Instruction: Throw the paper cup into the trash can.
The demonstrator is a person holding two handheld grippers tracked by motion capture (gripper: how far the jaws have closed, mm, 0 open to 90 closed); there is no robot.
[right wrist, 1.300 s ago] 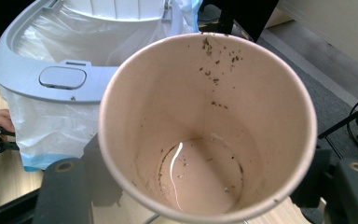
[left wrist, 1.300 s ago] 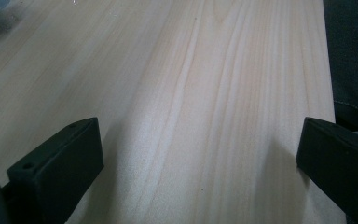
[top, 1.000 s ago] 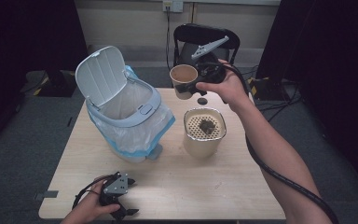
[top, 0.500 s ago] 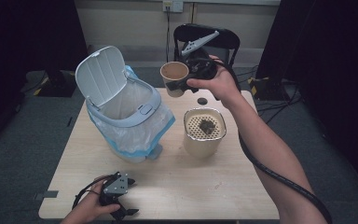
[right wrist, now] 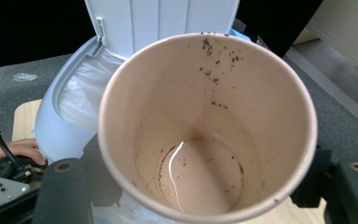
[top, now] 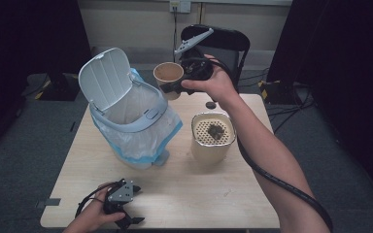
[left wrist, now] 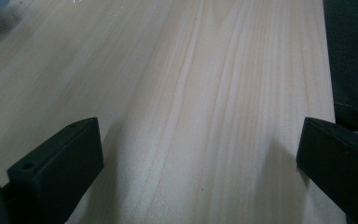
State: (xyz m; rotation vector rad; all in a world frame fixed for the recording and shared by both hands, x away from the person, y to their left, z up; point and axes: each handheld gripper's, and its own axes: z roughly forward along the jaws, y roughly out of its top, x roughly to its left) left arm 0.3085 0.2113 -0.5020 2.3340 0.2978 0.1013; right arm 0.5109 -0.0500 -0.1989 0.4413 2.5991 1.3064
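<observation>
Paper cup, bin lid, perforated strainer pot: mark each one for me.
Paper cup (right wrist: 200, 140): right gripper view, on its stained inner wall.
Bin lid (top: 106, 77): high view, on the raised lid's ribbed inner face.
Perforated strainer pot (top: 212, 145): high view, on its cream outer wall.

No text, label, brand or number can be read on anything here.

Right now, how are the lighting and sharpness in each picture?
High view: table brightly lit, surroundings dark, sharp overall. Left gripper view: soft shadows beside the jaws, wood grain slightly blurred. Right gripper view: paper cup fairly sharp, a glint at its bottom.
</observation>
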